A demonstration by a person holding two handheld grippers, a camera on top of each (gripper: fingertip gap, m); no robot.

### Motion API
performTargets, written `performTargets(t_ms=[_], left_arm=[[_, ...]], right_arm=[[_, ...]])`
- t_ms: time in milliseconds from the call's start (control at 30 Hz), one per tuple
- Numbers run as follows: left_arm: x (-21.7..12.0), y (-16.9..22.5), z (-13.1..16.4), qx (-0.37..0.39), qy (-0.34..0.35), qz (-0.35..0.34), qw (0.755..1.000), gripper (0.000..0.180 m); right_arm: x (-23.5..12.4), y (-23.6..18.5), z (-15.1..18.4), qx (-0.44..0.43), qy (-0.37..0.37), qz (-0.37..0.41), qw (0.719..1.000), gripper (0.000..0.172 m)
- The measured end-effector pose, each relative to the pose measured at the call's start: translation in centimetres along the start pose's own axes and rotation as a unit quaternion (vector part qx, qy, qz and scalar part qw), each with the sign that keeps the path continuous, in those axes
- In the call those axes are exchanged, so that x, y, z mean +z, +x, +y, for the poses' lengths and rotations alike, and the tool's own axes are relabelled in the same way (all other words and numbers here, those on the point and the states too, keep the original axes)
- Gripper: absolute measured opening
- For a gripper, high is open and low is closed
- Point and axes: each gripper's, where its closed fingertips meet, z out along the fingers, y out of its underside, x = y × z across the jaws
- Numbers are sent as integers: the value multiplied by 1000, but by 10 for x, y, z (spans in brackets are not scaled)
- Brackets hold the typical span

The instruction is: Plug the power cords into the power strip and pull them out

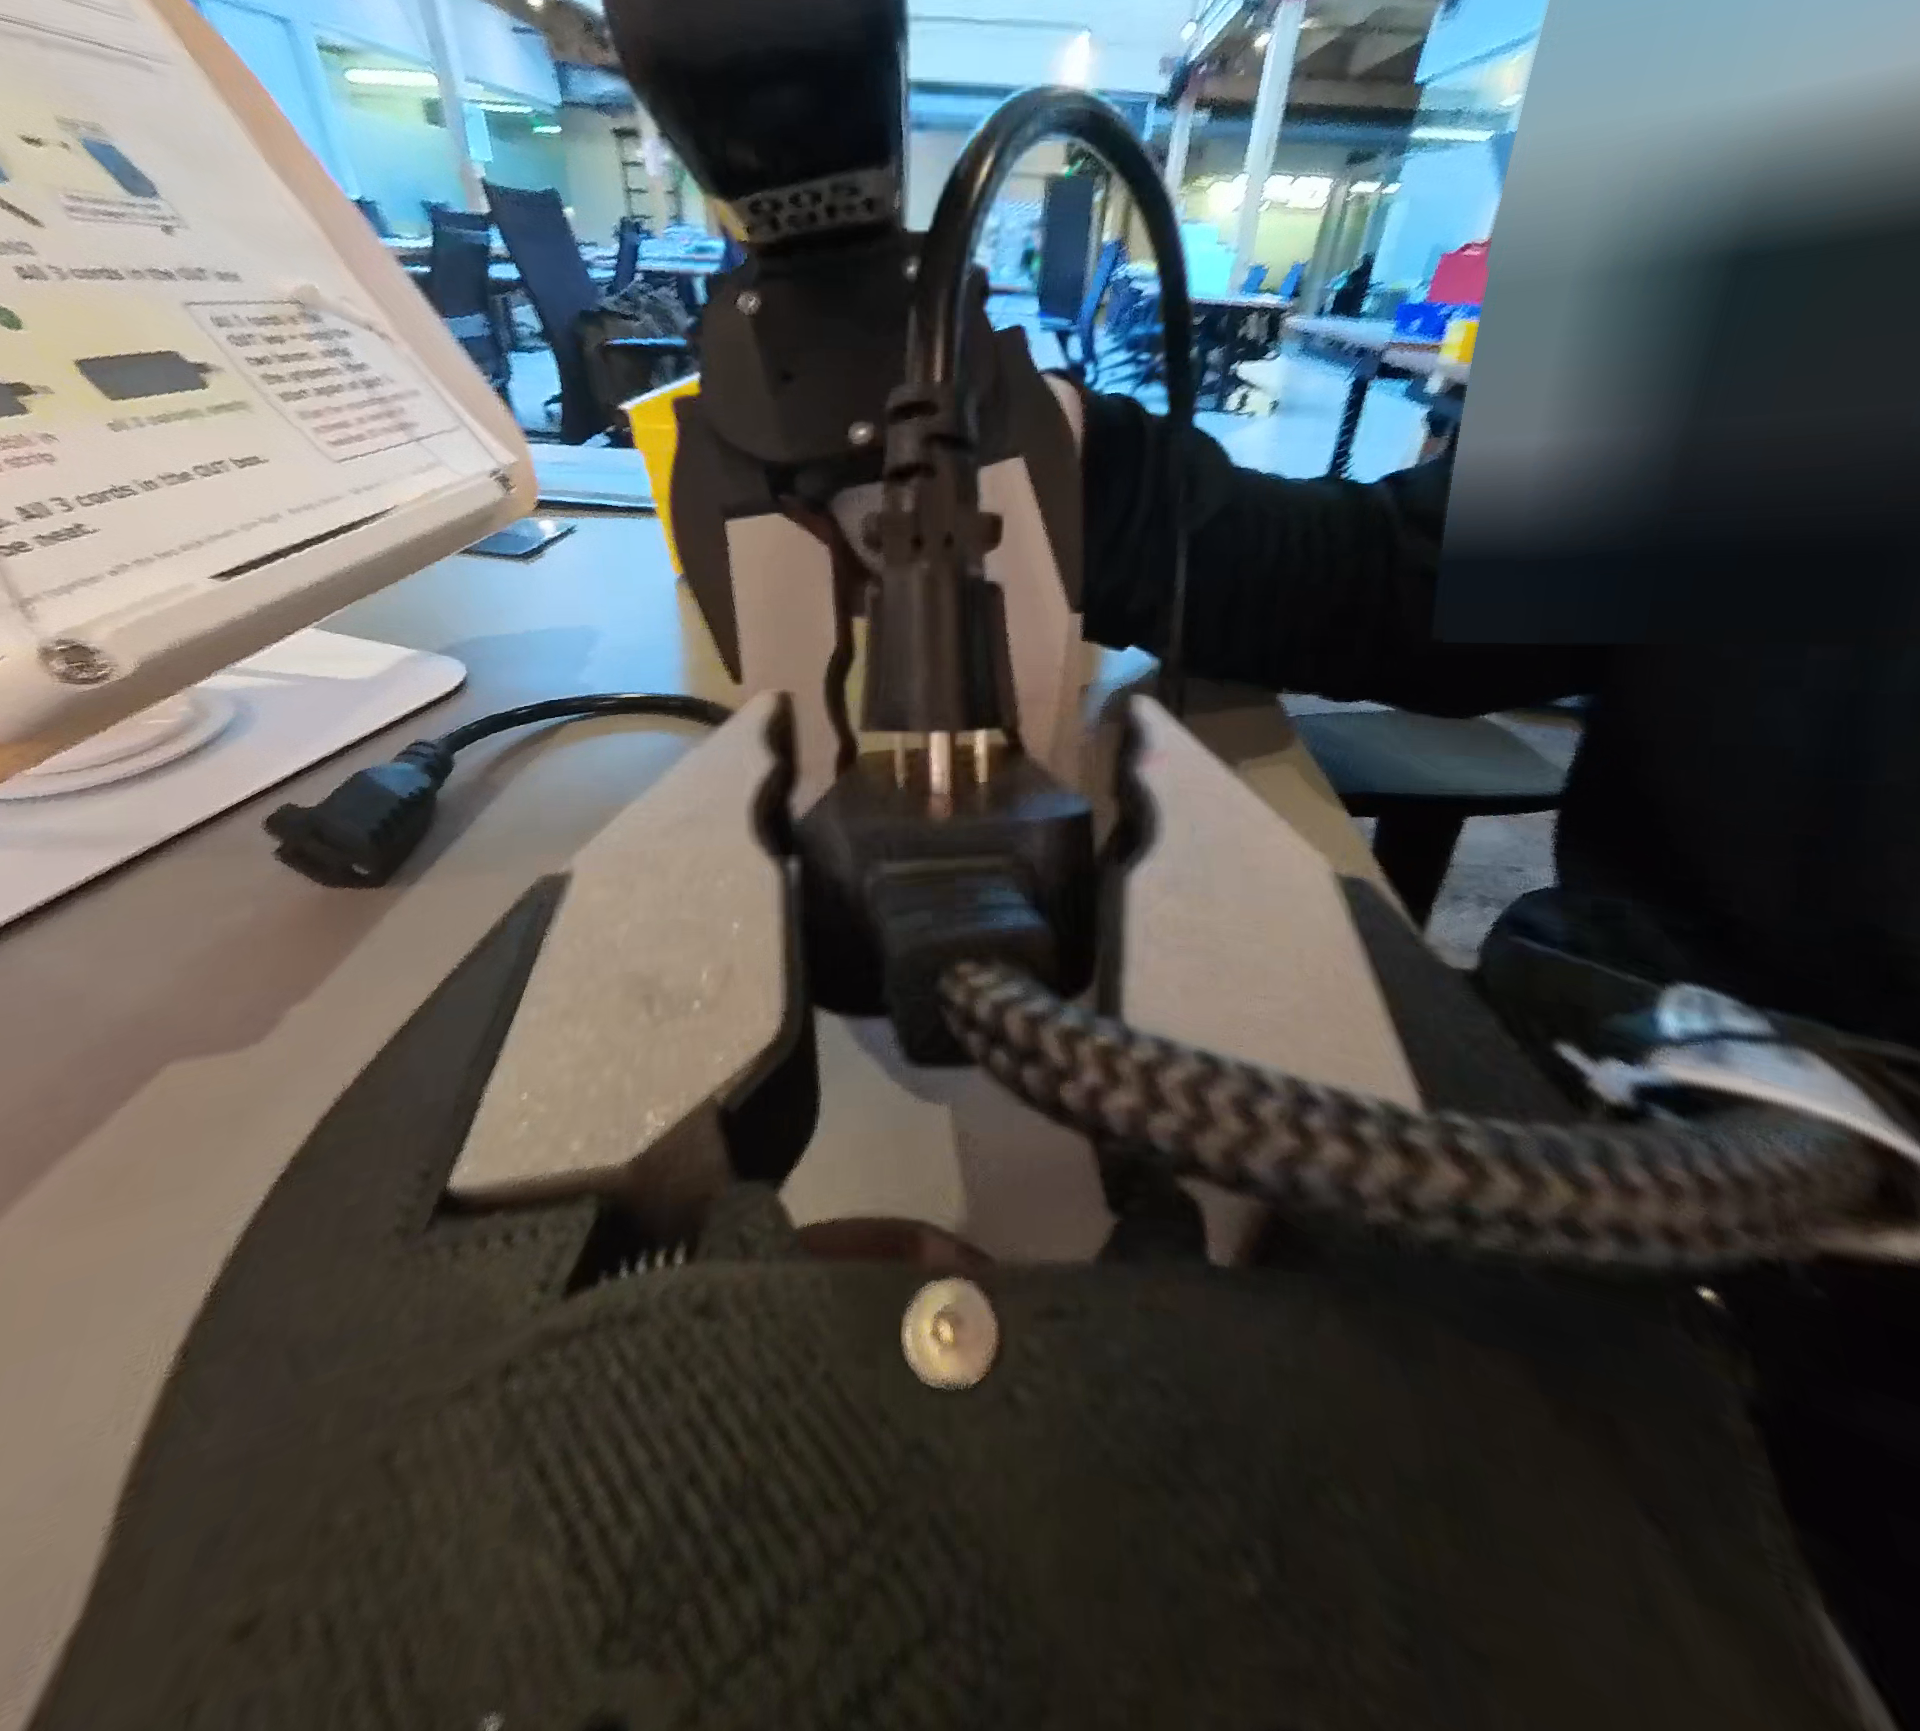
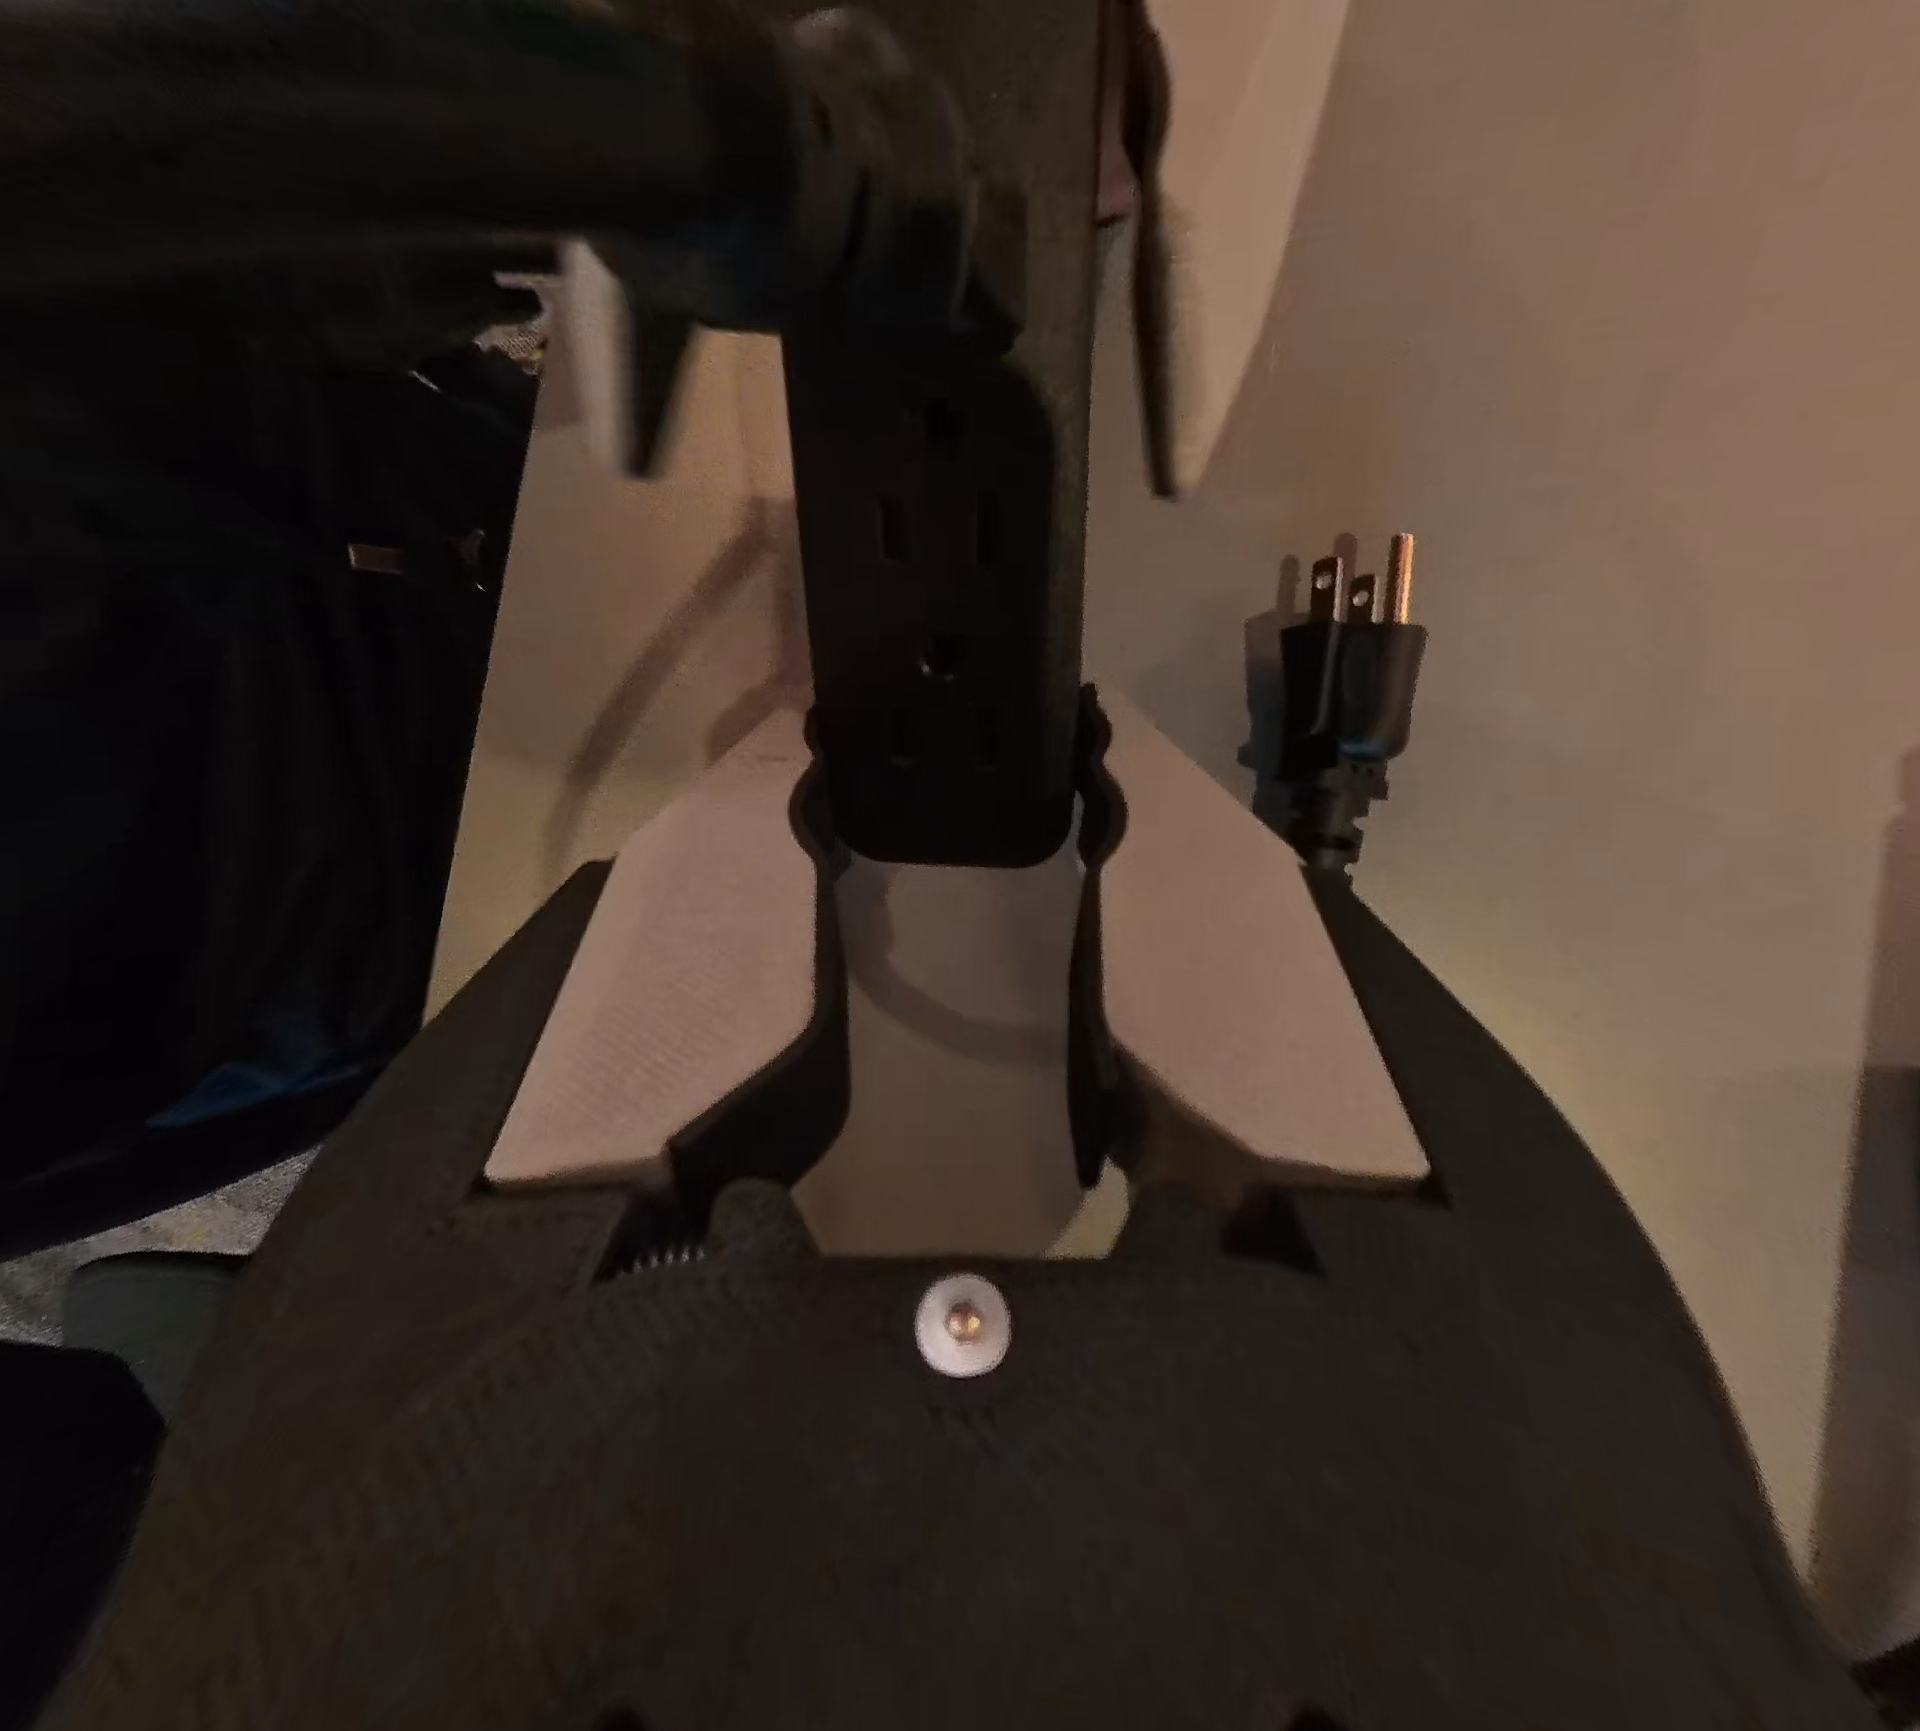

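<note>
**Plug met with power strip in mid-air, between two hand-held grippers**

A black power strip (image 2: pixel 935 538) is pinched at its near end by the right gripper (image 2: pixel 951 788), with both pads pressed against its sides. It is held up off the table (image 1: pixel 312 1006), seemingly so that its sockets are turned toward the other gripper and braced against a push or a pull.

A black plug (image 1: pixel 945 860) on a thick braided cord (image 1: pixel 1351 1131) is framed by the spread fingers of the left gripper (image 1: pixel 951 808). Its metal prongs (image 1: pixel 940 762) are pointed straight at the strip, and a short length of bare metal is left showing. The plug is therefore judged to be only partly seated, either on its way in or on its way out. The cord is trailed off to the right, clear of the fingers.

A second plug (image 2: pixel 1351 673) is laid on the table well to the right of the strip, and is judged to be waiting its turn. A loose cord end (image 1: pixel 353 829) is laid near a tilted instruction sign (image 1: pixel 208 331).

Much is hard to make out. A thin gap seems to show beside the plug on the right, but firm contact of the left pads cannot be confirmed. The socket that receives the prongs is hidden. The right wrist view is dim, and the plug is blurred there. The far end of the strip is cut off.
</note>
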Motion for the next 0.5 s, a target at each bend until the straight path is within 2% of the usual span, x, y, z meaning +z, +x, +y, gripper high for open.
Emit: performTargets(t_ms=[133,267,500], left_arm=[[-3,-2,8,45,-32,-14,998,53],[-3,4,11,34,-44,7,998,53],[-3,3,17,47,-69,-4,996,51]], right_arm=[[1,4,-1,-15,1,20,1000,43],[1,-1,-1,-15,3,1,1000,43],[-1,2,-1,-28,5,16,999,43]])
